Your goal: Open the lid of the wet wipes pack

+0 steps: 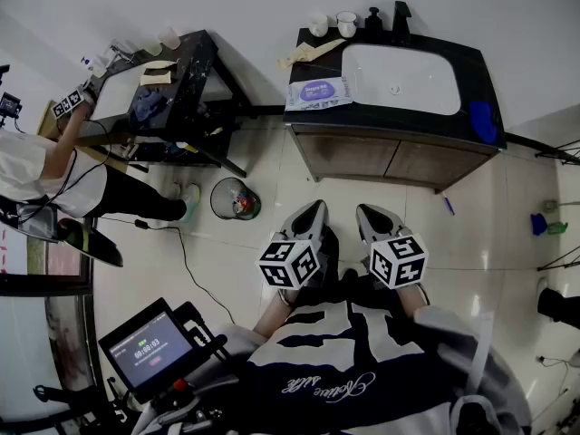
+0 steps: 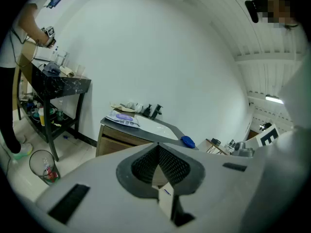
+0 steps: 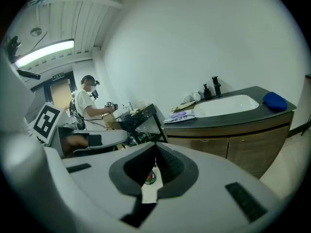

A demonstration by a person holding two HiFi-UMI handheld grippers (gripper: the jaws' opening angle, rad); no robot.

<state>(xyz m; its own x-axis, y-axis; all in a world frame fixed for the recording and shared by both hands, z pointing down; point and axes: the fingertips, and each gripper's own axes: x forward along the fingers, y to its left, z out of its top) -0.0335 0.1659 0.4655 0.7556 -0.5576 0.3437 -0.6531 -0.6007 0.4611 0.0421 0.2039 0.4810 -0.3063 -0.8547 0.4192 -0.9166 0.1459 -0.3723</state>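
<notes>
The person's dark, white-striped top (image 1: 362, 352) fills the near edge of the head view. Just past it the left tool (image 1: 315, 212) and right tool (image 1: 367, 216) are held side by side over the tiled floor (image 1: 272, 166), both pointing toward the vanity. Each tool's own view shows its jaws shut tip to tip with nothing between them. Further on, a wire waste bin (image 1: 234, 198) stands on the floor, left of the cabinet. Beyond that, well apart from both tools, the wet wipes pack (image 1: 319, 91) lies flat on the left end of the dark worktop (image 1: 467, 71), beside the white sink basin (image 1: 399, 78). A blue cloth (image 1: 483, 120) sits at the right end and cups (image 1: 319, 25) at the back. The pack looks light and soft, a film pouch likely to slide or buckle under a push. One tool should pin an end while the other lifts the stiffer flip lid by its free lip; which side that lip is on cannot be told from here
</notes>
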